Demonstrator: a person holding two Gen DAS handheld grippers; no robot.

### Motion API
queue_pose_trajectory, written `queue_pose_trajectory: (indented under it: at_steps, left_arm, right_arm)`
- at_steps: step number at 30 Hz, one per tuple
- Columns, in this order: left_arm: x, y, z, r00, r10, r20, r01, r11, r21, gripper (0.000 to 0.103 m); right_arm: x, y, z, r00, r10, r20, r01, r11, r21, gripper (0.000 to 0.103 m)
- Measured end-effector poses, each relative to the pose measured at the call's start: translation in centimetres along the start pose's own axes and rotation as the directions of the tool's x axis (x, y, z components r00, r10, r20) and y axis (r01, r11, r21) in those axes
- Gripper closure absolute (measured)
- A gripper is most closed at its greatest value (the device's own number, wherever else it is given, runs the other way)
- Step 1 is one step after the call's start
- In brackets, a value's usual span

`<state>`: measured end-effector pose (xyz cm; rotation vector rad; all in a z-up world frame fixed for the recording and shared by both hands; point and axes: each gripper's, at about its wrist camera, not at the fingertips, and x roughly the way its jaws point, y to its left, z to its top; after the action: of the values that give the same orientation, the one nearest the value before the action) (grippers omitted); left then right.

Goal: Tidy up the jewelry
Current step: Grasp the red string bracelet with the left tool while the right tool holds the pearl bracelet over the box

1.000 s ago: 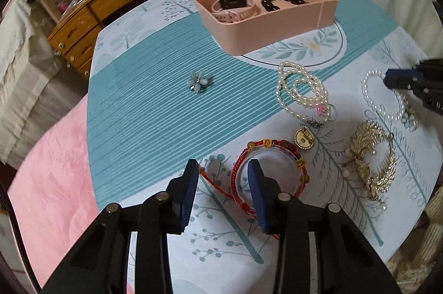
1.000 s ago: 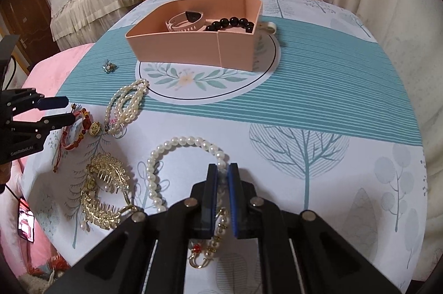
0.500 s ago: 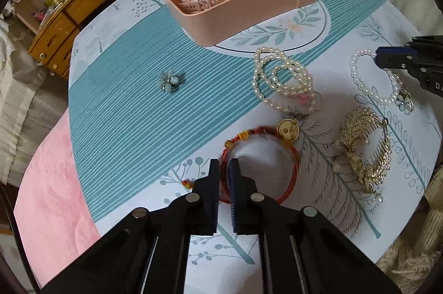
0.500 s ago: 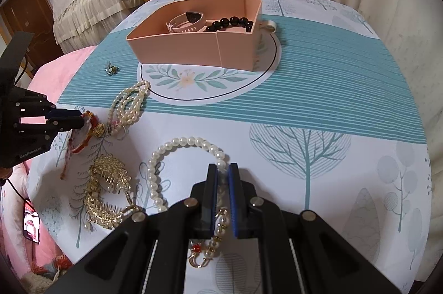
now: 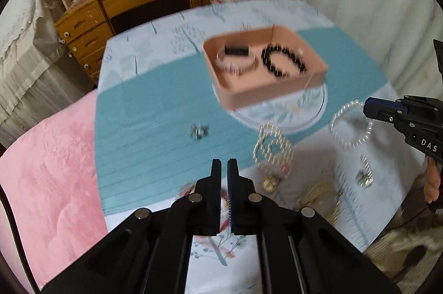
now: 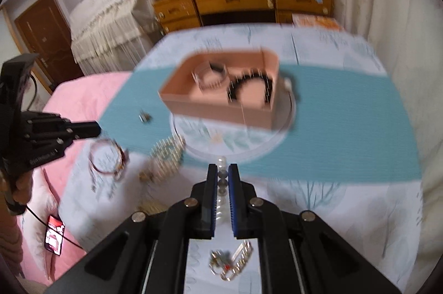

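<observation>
My left gripper (image 5: 224, 165) is shut on the red string bracelet (image 6: 106, 159) and holds it above the table; in its own view the bracelet is mostly hidden under the fingers. My right gripper (image 6: 222, 169) is shut on the single-strand pearl bracelet (image 5: 350, 126), lifted, with pearls between its pads and the clasp (image 6: 232, 260) hanging below. The pink organizer box (image 5: 263, 72) stands ahead and holds a pink watch (image 5: 235, 58) and a black bead bracelet (image 5: 282, 61). Both views are blurred.
A multi-strand pearl bracelet (image 5: 272, 147), a gold hair clip (image 5: 318, 194), a gold coin charm (image 5: 268, 183) and a small flower brooch (image 5: 198, 131) lie on the tablecloth. A pink blanket (image 5: 47, 169) lies left, a wooden dresser (image 5: 138, 0) behind.
Both grippers have lifted and tilted up, each carrying its bracelet off the table. The left gripper closed on the red bracelet one second to half a second ago.
</observation>
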<state>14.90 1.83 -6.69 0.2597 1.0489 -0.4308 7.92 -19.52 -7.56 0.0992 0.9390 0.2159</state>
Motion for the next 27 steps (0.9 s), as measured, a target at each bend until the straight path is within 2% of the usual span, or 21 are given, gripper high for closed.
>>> queue_pose_trajectory:
  at_steps: [6,10,13,14,15,19,23,27]
  left_arm:
    - [-2.1,-0.6,3.2,0.998,-0.002,0.056,0.002,1.000,0.001,0.101]
    - [-1.7,-0.8,4.0,1.000,-0.014,0.020,0.013,1.000,0.021,0.097]
    - [-0.6,-0.6,3.3,1.000,0.015,-0.018,-0.014,0.998,0.055,0.067]
    - [-0.3,-0.4,3.0,0.999,0.024,-0.023,-0.023,0.998,0.062,0.051]
    - [0.0,-0.1,2.6,0.999,0.034,-0.026,-0.032,0.997,0.068,0.047]
    - [1.6,2.1,0.8,0.995,0.061,-0.075,-0.056,0.996,0.072,0.047]
    - [3.0,3.6,-0.9,0.990,0.055,-0.130,-0.044,0.995,0.091,0.067]
    - [4.9,4.2,-2.8,0.981,0.039,-0.192,-0.015,0.992,0.128,0.073]
  right_arm:
    - [-2.3,1.0,4.4,0.993,-0.005,0.114,0.007,1.000,-0.018,0.096]
    - [-2.9,1.4,6.2,0.989,0.011,0.146,-0.008,1.000,-0.022,0.096]
    - [-2.5,1.6,6.6,0.990,0.026,0.137,-0.022,0.999,-0.026,0.096]
    - [-2.3,1.6,6.7,0.991,0.029,0.130,-0.026,0.999,-0.028,0.096]
    - [-2.2,1.6,6.6,0.991,0.030,0.128,-0.026,0.999,-0.028,0.096]
    - [-1.9,1.5,6.3,0.993,0.038,0.113,-0.036,0.999,-0.021,0.096]
    - [-1.8,1.3,6.1,0.993,0.039,0.109,-0.037,0.999,-0.018,0.096]
    - [-1.7,1.2,6.1,0.993,0.039,0.107,-0.037,0.999,-0.015,0.096]
